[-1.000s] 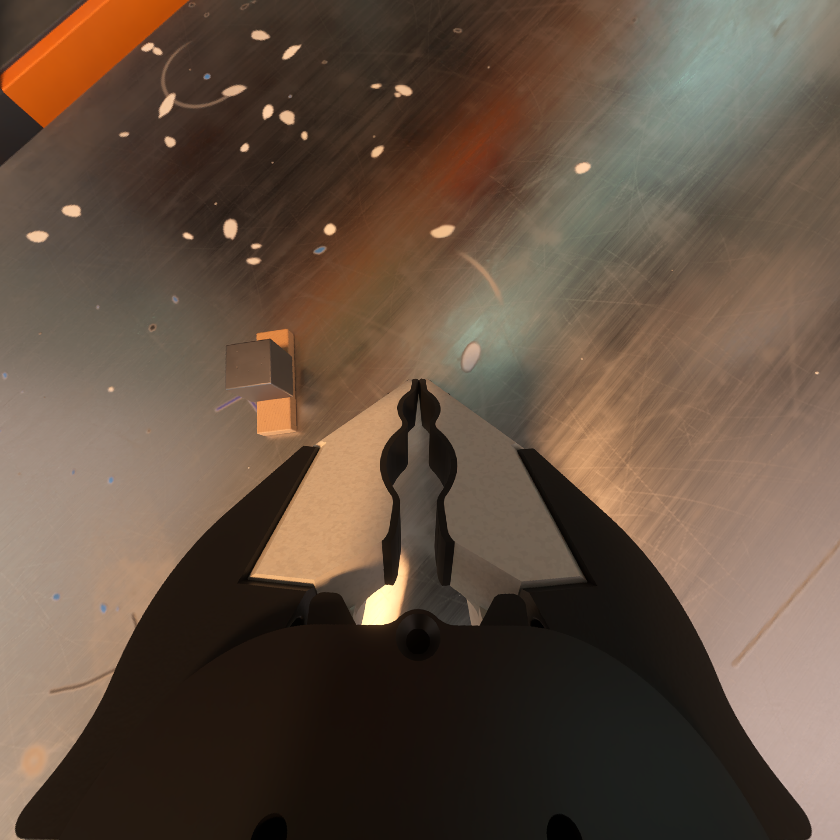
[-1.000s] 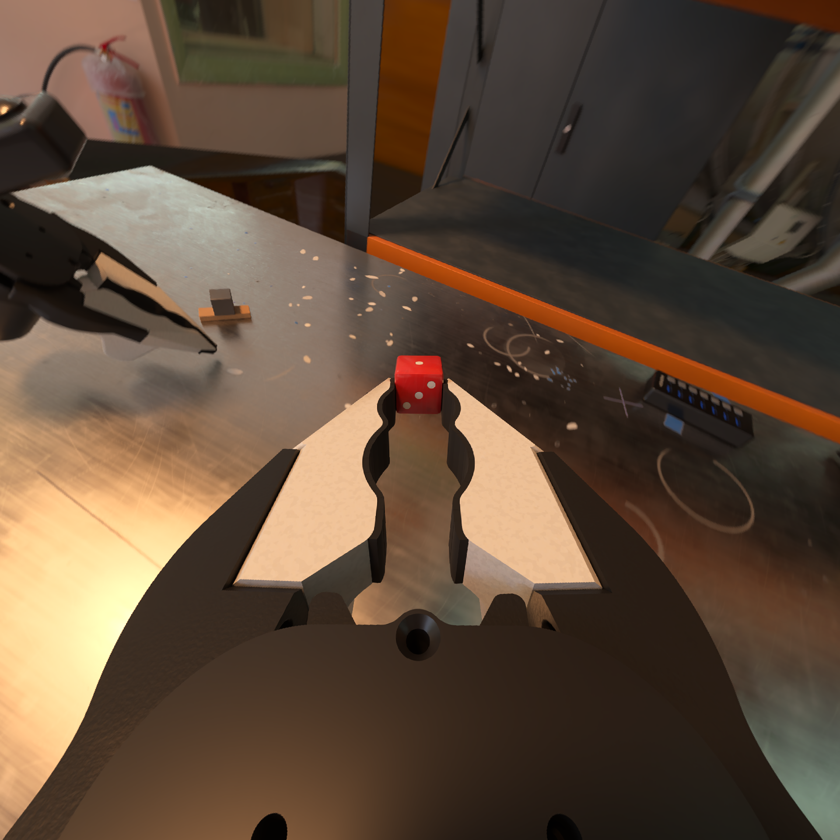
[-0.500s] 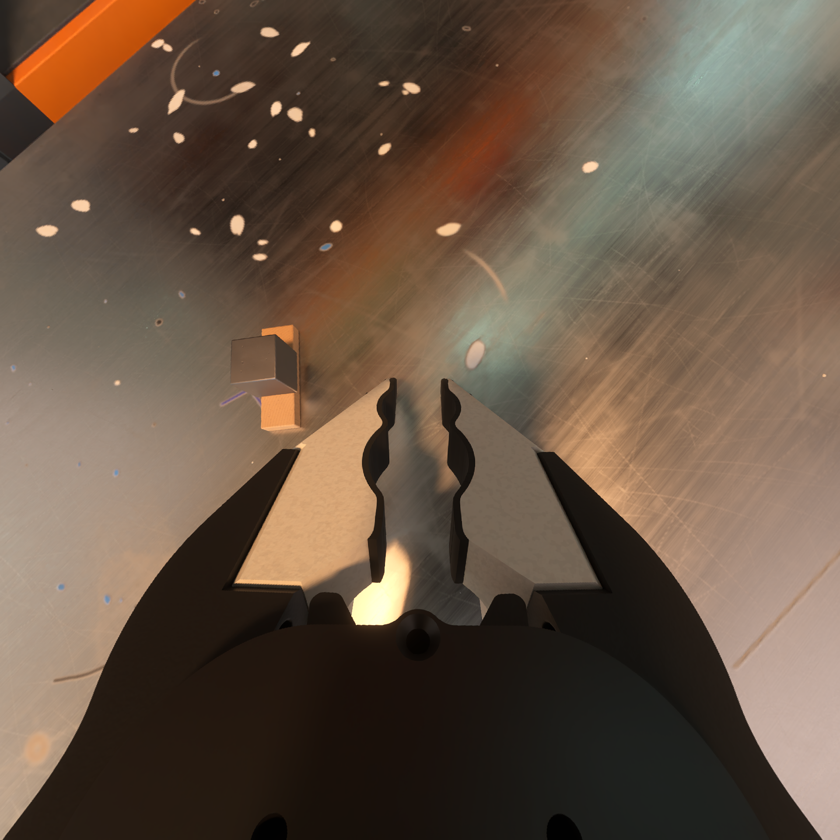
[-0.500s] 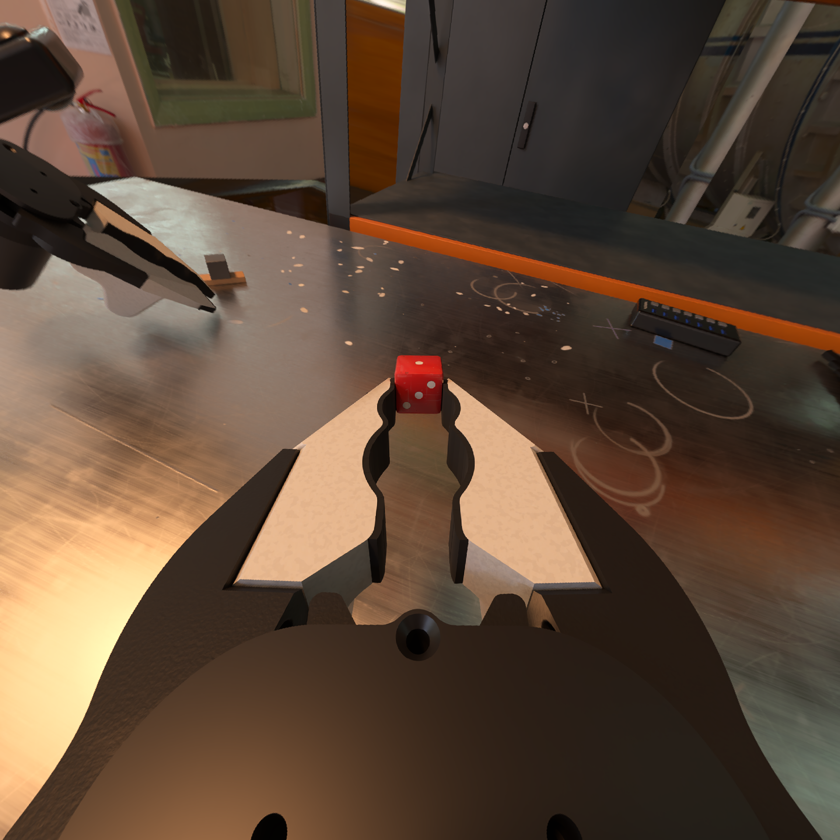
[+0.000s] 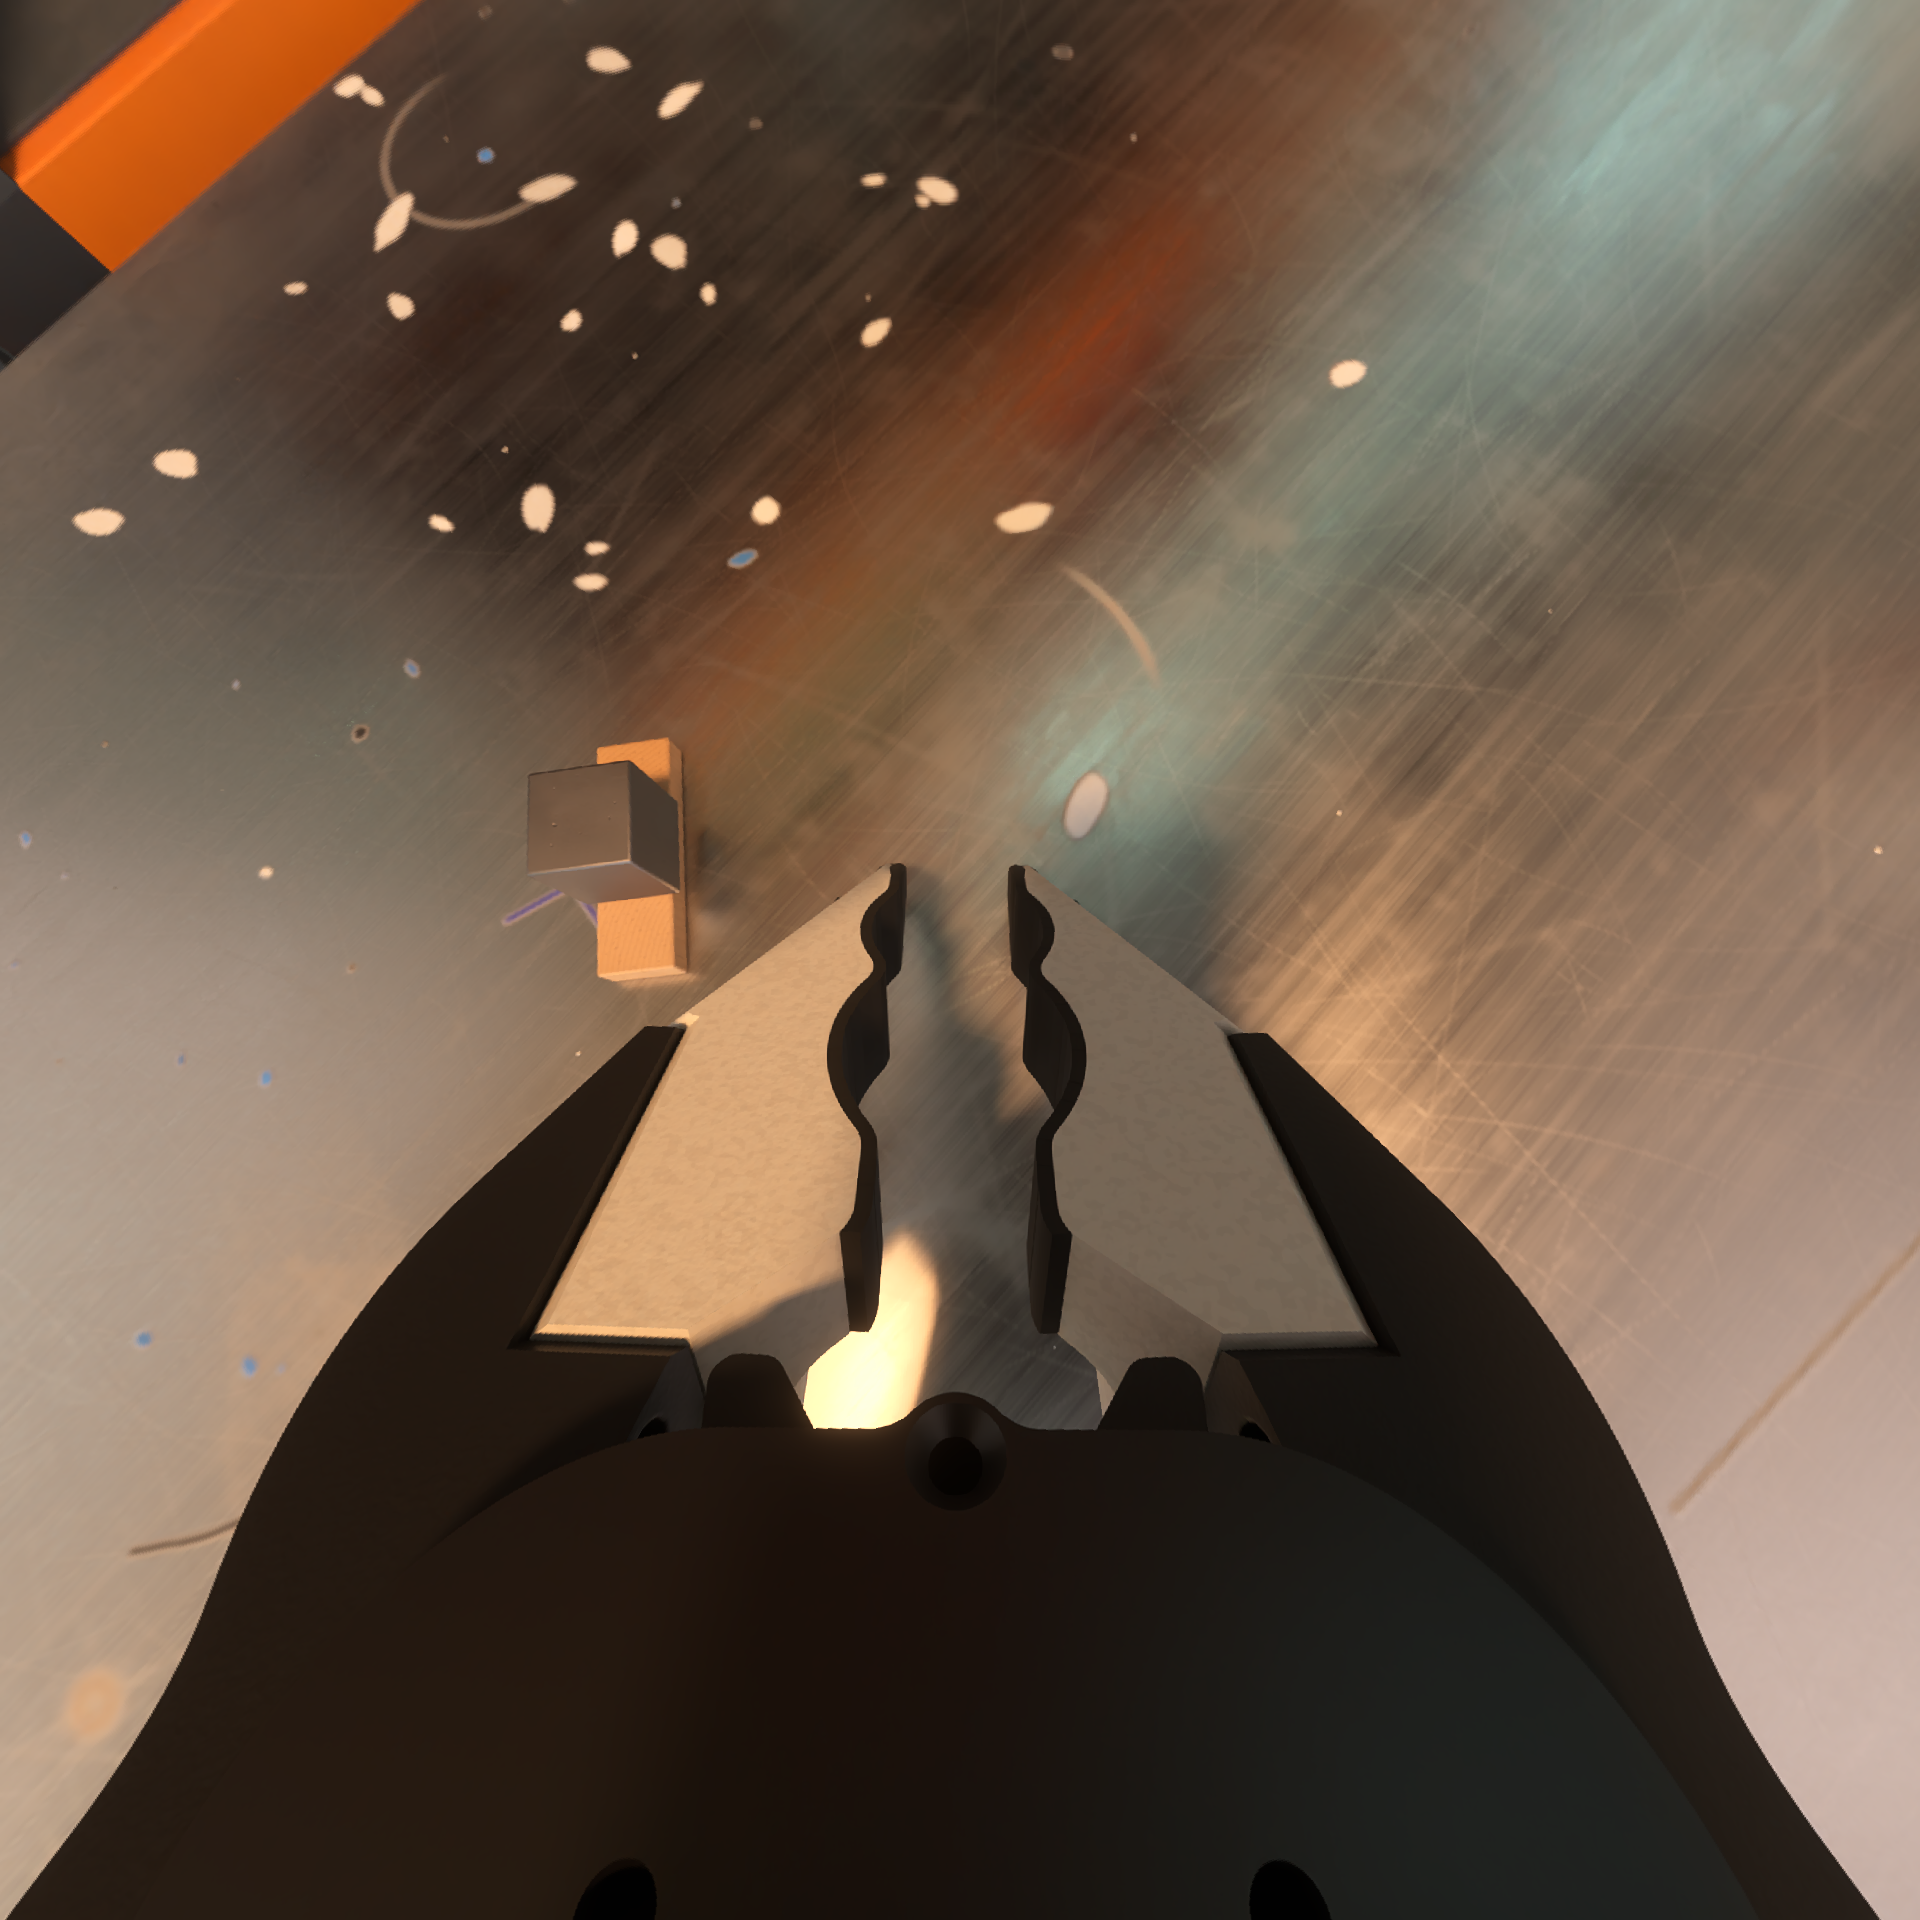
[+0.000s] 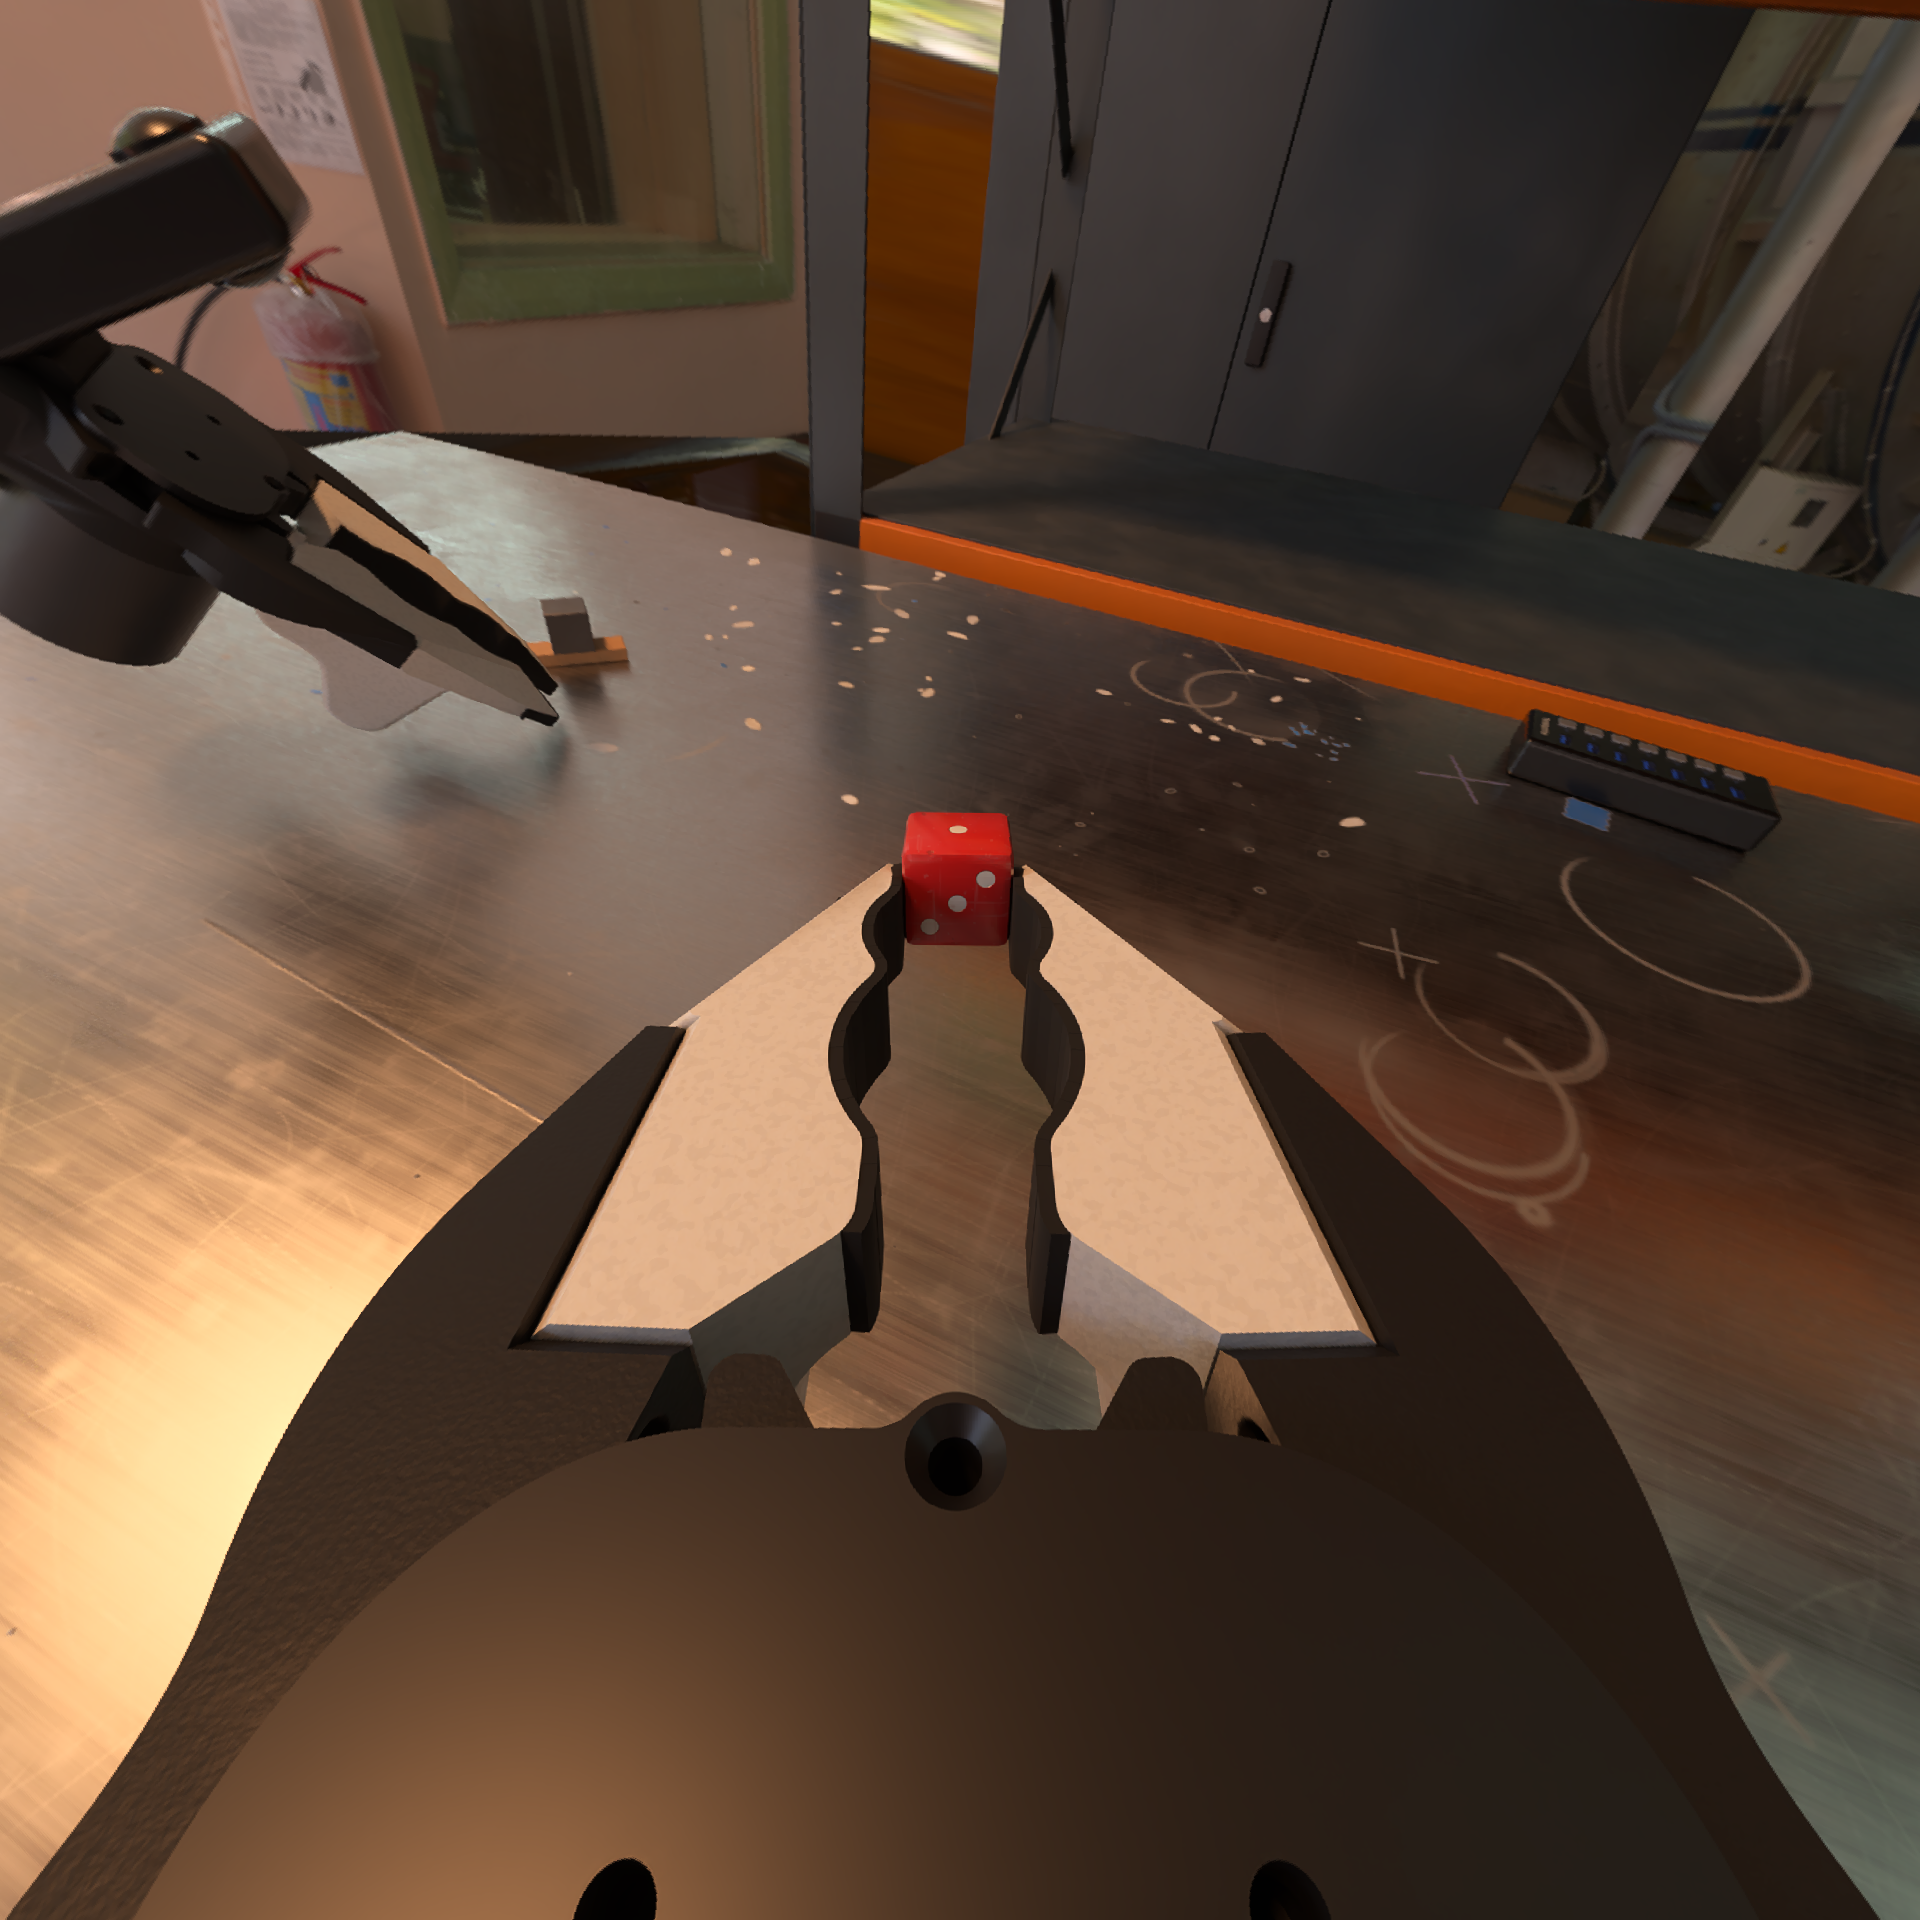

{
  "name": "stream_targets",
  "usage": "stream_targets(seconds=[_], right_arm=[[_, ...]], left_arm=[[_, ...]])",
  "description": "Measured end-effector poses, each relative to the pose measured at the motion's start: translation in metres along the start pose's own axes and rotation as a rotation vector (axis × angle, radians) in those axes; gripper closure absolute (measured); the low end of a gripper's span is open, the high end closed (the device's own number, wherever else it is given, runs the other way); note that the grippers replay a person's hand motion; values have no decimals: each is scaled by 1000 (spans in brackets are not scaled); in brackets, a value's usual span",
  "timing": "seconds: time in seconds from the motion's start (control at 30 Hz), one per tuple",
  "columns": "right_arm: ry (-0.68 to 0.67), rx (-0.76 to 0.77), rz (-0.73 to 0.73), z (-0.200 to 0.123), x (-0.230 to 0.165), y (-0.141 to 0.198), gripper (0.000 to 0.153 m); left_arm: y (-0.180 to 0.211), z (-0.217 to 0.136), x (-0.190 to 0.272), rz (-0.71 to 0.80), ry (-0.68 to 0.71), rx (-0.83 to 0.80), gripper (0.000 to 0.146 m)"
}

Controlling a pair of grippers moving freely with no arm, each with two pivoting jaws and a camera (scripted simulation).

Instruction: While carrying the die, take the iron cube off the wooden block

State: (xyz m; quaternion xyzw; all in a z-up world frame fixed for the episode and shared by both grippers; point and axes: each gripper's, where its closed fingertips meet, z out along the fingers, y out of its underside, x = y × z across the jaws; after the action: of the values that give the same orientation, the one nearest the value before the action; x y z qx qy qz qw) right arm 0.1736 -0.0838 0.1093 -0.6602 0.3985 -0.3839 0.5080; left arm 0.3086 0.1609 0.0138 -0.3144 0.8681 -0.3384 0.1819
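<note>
The iron cube [image 5: 601, 831] is sitting on the wooden block [image 5: 642, 935], just left of your left gripper [image 5: 956, 883], whose fingers are standing apart and empty, likely readying for the cube. Your right gripper [image 6: 958, 883] is clamping the red die [image 6: 956, 878] above the metal table [image 6: 312, 1039], keeping it clear.
</note>
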Motion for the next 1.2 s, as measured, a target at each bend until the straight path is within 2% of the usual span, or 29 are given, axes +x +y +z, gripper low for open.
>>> stream_targets(seconds=[0.03, 0.13, 0.17, 0.27, 0.4, 0.5, 0.53, 0.6, 0.8, 0.97, 1.1, 1.2], right_arm=[[-8, 7, 6, 0, -1, -1, 134], [-21, 15, 13, 0, -2, -2, 134], [-23, 14, 13, 0, -1, -2, 134], [-37, 20, 35, -1, -1, -2, 134], [-54, 22, 78, -2, 2, -1, 134], [-60, 26, 111, -3, 5, -1, 134], [-64, 27, 122, -3, 6, 0, 134], [-69, 26, 141, -3, 8, 0, 134], [-82, 22, 154, -1, 8, 2, 134], [-161, 62, 177, 17, 7, -5, 134], [-332, 194, 258, 52, 6, -43, 134], [-481, 344, 399, 81, 8, -86, 134]], left_arm=[[0, -2, -1, 7, 4, -24, 125], [-13, -16, -15, 29, -64, -68, 94], [-18, -20, -21, 35, -86, -70, 90], [-22, -21, -41, 41, -153, -134, 88], [-9, -6, -65, 39, -219, -273, 85], [-4, 3, -70, 21, -197, -314, 94], [-4, 5, -71, 16, -199, -318, 100], [-3, 8, -72, 10, -201, -318, 123], [-20, -3, -72, -67, -164, -192, 124], [-67, -24, -57, -257, 61, 131, 125], [-130, -53, -32, -497, 461, 483, 125], [-169, -70, -19, -664, 758, 654, 125]])
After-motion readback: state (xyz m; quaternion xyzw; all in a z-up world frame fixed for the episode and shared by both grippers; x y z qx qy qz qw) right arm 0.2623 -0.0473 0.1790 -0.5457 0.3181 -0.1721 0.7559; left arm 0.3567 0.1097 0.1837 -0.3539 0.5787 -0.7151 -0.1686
